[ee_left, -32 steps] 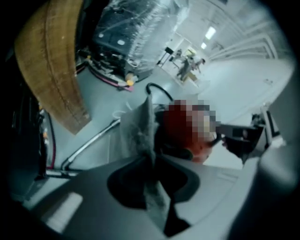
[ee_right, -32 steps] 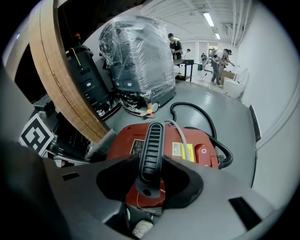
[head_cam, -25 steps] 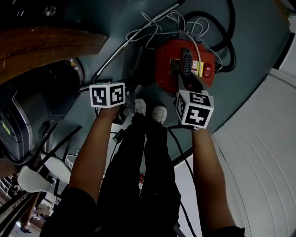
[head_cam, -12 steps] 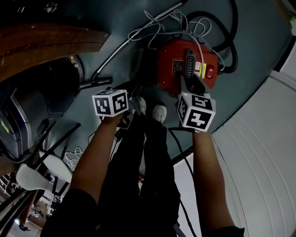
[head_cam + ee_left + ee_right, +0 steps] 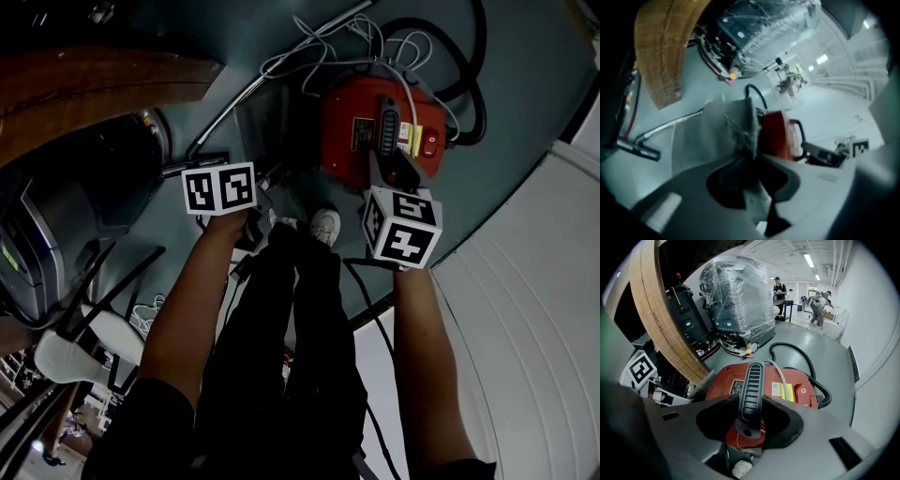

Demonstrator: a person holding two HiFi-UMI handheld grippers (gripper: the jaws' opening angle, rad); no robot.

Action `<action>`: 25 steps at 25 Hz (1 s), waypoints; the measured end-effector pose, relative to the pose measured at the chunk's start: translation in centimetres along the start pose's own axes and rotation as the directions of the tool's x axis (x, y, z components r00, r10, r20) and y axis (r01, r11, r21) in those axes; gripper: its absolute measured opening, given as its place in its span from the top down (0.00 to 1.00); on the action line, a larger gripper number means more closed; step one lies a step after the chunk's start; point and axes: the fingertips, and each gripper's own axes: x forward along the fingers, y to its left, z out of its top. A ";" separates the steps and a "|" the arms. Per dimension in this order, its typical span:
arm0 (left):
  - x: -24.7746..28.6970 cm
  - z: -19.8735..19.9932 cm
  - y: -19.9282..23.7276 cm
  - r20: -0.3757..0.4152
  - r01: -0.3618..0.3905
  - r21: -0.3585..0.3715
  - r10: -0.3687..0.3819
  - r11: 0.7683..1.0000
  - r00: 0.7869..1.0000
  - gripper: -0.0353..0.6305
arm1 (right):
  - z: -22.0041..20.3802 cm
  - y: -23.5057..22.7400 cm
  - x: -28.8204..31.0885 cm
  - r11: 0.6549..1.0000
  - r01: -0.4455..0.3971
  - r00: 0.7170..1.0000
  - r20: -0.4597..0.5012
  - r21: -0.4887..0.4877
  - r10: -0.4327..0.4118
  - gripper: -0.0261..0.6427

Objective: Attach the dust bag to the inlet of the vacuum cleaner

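A red vacuum cleaner stands on the grey floor in front of my feet. My right gripper is shut on its black ribbed handle, one jaw pressing each side; in the head view its marker cube sits just below the vacuum. The grey cloth dust bag hangs crumpled in my left gripper, which is shut on its edge. The bag lies left of the vacuum, close against its side. In the head view the bag shows as a dull grey sheet above the left marker cube. The inlet is hidden.
A black hose and white cable loop behind the vacuum. A metal wand lies on the floor at left. A wooden tabletop edge and a plastic-wrapped machine stand left; a white wall rises right. People work far off.
The left gripper dipped a little, then came back up, rolling slightly with the bag in it. The right gripper has stayed on the handle.
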 end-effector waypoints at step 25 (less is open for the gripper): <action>-1.4 -0.5 0.8 0.130 -0.031 -0.046 0.037 0.998 0.991 0.84 | 0.2 0.2 -0.1 1.000 -0.012 0.998 0.065 0.022 0.010 0.74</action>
